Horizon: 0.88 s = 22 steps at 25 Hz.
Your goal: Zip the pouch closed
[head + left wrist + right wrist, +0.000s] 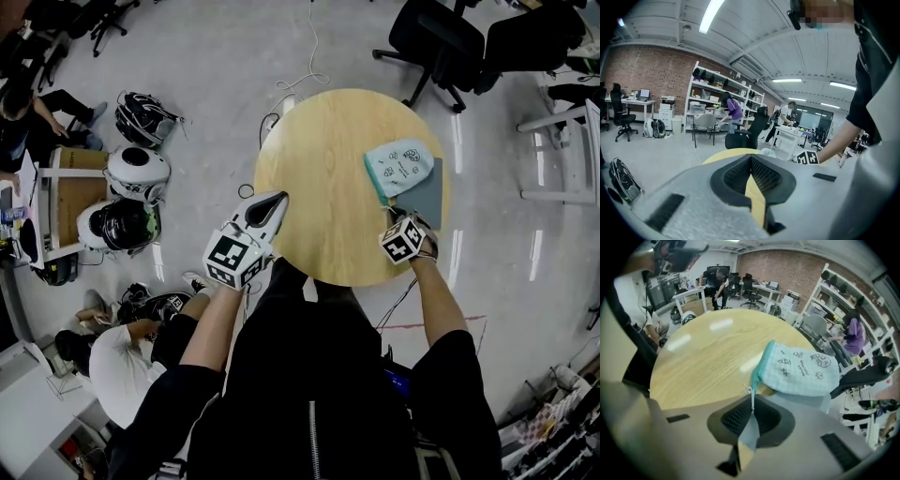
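A light-blue checked pouch [405, 173] with doodle prints and a grey-blue lower half lies at the right side of the round wooden table [323, 159]. My right gripper [401, 225] points steeply down at the pouch's near end. In the right gripper view, the right gripper [752, 399] is shut on the grey-blue fabric at the pouch [801, 369] corner, with the small zipper pull [751, 391] right at the fingertips. My left gripper [278, 200] hovers over the table's left front edge, apart from the pouch. Its jaws [751, 158] are shut with nothing between them.
Black office chairs [441, 42] stand beyond the table, and a white desk frame [567, 141] is at the right. Helmets and bags [136, 178] sit on the floor at the left, near a seated person [117, 361]. A cable [302, 80] trails across the floor.
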{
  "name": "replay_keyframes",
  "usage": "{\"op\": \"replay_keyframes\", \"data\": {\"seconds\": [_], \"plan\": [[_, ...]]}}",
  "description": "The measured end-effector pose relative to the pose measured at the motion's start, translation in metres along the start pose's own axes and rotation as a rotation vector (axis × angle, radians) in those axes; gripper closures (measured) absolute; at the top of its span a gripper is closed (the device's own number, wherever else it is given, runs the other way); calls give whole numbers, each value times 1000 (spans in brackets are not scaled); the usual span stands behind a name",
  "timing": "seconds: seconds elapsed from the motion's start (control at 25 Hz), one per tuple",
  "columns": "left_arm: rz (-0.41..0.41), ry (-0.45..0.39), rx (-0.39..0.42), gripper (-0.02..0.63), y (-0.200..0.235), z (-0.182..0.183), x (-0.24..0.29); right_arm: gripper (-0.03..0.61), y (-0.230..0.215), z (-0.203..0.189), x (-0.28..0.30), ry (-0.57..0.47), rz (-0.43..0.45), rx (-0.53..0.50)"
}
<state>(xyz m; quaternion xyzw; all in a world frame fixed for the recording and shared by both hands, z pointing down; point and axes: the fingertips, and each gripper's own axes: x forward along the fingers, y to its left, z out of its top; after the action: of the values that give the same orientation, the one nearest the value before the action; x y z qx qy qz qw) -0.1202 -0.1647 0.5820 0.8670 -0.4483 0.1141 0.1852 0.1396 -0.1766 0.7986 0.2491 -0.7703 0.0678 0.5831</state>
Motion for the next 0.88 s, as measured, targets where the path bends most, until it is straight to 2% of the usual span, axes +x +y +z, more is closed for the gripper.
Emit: {"op": "replay_keyframes", "data": {"seconds": [0.16, 0.28, 0.88], "plan": [[-23, -9, 9, 611, -3, 3, 0, 561, -1, 23, -24, -99, 52, 160], [-46, -21, 22, 611, -5, 10, 3, 561, -6, 40, -43, -161, 67, 242], [-124, -107, 99, 611, -20, 51, 11, 561, -26, 102, -139, -440, 106, 408]]}}
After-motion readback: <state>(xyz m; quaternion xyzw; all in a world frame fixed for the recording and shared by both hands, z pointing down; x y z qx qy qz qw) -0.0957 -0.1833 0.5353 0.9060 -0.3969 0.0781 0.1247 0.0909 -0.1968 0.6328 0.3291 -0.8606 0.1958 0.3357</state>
